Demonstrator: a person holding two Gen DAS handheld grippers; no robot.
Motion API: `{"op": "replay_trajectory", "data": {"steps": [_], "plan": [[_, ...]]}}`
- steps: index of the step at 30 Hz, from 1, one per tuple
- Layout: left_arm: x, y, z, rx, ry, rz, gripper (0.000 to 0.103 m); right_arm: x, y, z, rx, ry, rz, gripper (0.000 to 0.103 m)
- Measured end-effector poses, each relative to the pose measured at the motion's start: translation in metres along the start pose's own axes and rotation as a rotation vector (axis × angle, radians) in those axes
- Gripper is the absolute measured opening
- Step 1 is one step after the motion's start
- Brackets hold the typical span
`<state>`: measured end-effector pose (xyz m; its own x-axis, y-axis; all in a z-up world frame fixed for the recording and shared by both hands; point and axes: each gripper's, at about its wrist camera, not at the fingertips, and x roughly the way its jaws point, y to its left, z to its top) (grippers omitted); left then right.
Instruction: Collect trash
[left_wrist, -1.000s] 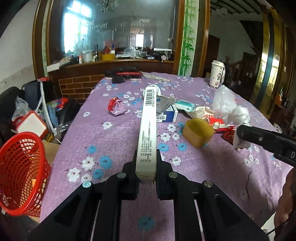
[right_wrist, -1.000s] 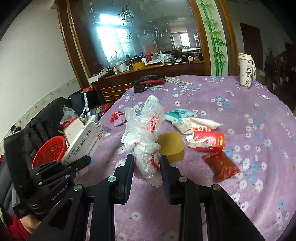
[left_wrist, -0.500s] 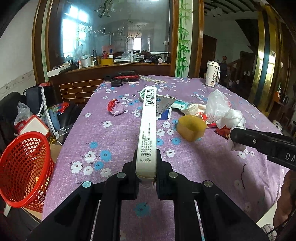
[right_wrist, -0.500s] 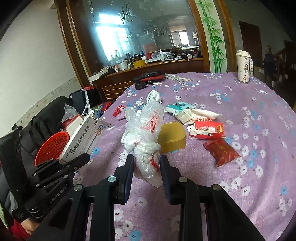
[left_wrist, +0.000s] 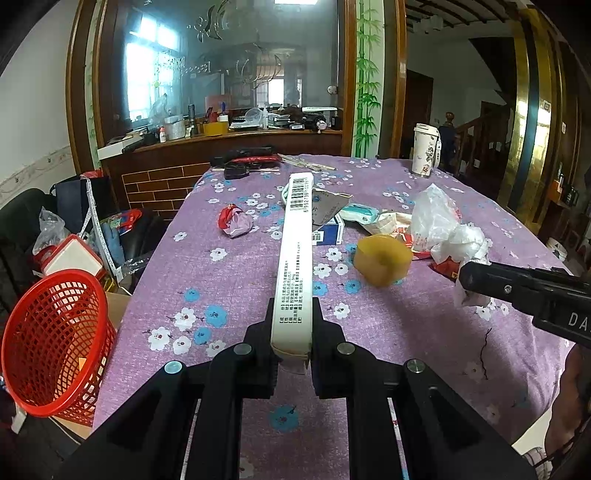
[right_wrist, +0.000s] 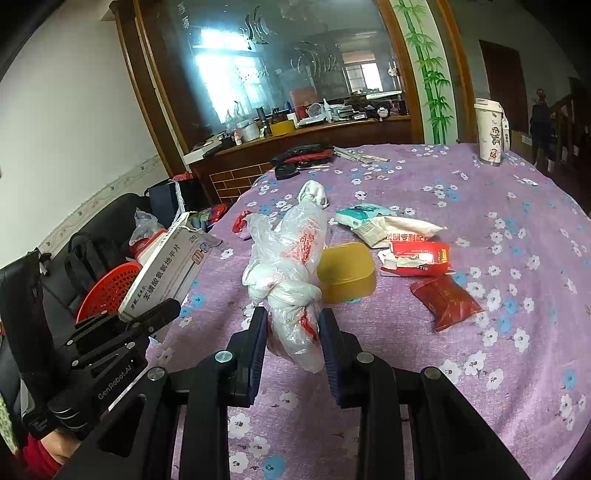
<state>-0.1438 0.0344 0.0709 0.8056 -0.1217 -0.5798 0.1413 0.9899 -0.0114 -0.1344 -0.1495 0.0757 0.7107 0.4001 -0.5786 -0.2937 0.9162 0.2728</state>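
Note:
My left gripper (left_wrist: 291, 325) is shut on a flat white medicine box (left_wrist: 293, 254), held edge-up over the purple flowered table (left_wrist: 221, 280). In the right wrist view the same box (right_wrist: 166, 273) shows at the left in that gripper (right_wrist: 162, 314). My right gripper (right_wrist: 293, 325) is shut on a knotted white plastic bag with red print (right_wrist: 288, 269), lifted above the table. That bag (left_wrist: 443, 229) also appears at the right of the left wrist view. A red mesh basket (left_wrist: 48, 339) stands beside the table's left edge.
On the table lie a yellow tub (right_wrist: 347, 273), red packets (right_wrist: 443, 299), white and teal wrappers (right_wrist: 388, 225), a crumpled red wrapper (left_wrist: 234, 221) and a blue-white box (left_wrist: 327, 230). A tall white cup (right_wrist: 489, 129) stands far right. Bags and a cardboard box crowd the floor at the left.
Both views have drawn back slightly from the table, so more of the near cloth and the red basket shows. Box and bag stay gripped as before.

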Motion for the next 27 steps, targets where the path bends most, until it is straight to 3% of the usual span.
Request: {"op": "replay_trajectory", "data": {"steps": [27], "plan": [[0.0068, -0.0040, 0.0036, -0.010, 0.012, 0.001, 0.013, 0.0074, -0.0036, 0.0026, 0.012, 0.018, 0.021, 0.031]]}}
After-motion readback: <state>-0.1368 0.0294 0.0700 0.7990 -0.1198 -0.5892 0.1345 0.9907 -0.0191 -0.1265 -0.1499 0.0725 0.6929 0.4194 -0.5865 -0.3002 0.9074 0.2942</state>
